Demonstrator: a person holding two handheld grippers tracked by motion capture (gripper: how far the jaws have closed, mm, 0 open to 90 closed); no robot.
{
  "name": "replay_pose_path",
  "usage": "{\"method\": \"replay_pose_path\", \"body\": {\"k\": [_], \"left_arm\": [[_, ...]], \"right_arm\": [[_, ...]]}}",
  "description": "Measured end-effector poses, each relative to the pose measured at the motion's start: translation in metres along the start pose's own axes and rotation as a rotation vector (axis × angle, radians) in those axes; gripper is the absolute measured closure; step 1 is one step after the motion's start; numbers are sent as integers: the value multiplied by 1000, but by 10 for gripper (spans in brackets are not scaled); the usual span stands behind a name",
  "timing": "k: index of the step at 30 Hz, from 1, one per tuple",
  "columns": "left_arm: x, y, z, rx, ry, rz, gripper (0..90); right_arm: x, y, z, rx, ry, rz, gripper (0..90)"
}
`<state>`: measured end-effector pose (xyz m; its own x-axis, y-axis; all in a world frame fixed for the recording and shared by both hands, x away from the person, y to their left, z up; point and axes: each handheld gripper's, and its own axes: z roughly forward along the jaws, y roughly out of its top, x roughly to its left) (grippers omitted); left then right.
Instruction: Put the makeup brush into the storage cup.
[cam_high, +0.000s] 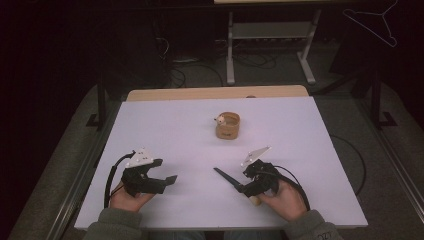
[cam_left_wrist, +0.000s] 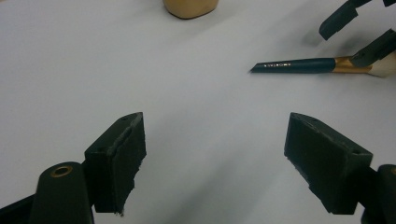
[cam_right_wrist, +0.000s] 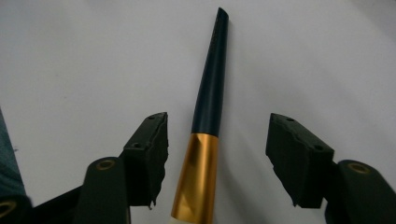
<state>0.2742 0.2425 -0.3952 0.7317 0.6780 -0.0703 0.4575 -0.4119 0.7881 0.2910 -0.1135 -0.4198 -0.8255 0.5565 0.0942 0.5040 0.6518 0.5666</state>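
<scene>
A brush with a dark tapered handle (cam_right_wrist: 211, 88), a gold ferrule (cam_right_wrist: 196, 172) and a pale end lies on the white table (cam_high: 175, 130). My right gripper (cam_right_wrist: 217, 149) is open, one jaw on each side of the ferrule, neither touching it. In the high view the brush (cam_high: 227, 178) points up-left from the right gripper (cam_high: 248, 182). My left gripper (cam_left_wrist: 215, 144) is open over bare table at the near left (cam_high: 165, 172). It looks toward the brush (cam_left_wrist: 299, 65) and the right gripper (cam_left_wrist: 359, 35).
A round tan wooden cup (cam_high: 227, 125) stands mid-table, farther off, with a small pale object (cam_high: 220, 119) at its rim; its base shows in the left gripper view (cam_left_wrist: 190, 7). Cables trail from both grippers. Beyond the table are table legs, floor cables and a hanger (cam_high: 380, 20).
</scene>
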Motion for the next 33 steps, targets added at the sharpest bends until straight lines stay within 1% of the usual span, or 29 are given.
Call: {"method": "replay_pose_path", "body": {"k": [3,4,5,9,10,16,18,20,22,23,25,26,27,30,33], "left_arm": [[0,0,0,2,-2,8,200],[-1,0,1,1,-3,4,200],[-1,0,1,4,-2,7,201],[-1,0,1,5,-2,8,200],[-1,0,1,5,-2,8,200],[-1,0,2,6,-5,3,201],[-1,0,1,6,-5,5,200],[-1,0,2,8,-6,6,200],[-1,0,2,10,-7,6,201],[-1,0,2,9,-7,6,201],[-1,0,2,9,-7,5,201],[-1,1,2,10,-7,6,201],[-1,1,1,9,-6,9,201],[-2,1,1,7,-9,10,201],[-2,2,2,7,-16,9,201]], "right_arm": [[1,-1,2,0,5,4,433],[1,-1,3,5,4,3,440],[2,-1,4,14,9,13,447],[2,-2,8,31,5,7,471],[2,-3,9,40,2,16,490],[4,-3,12,52,2,13,567],[6,-3,13,51,-15,8,585],[6,-3,13,54,-17,1,619],[8,-3,13,56,-34,-10,639],[9,-3,14,58,-50,-34,651],[13,-1,14,66,-62,-22,686],[14,-1,14,70,-69,-30,696],[15,-1,14,71,-69,-24,708],[15,-1,14,73,-71,-29,716],[14,0,14,76,-62,-10,720]]}}
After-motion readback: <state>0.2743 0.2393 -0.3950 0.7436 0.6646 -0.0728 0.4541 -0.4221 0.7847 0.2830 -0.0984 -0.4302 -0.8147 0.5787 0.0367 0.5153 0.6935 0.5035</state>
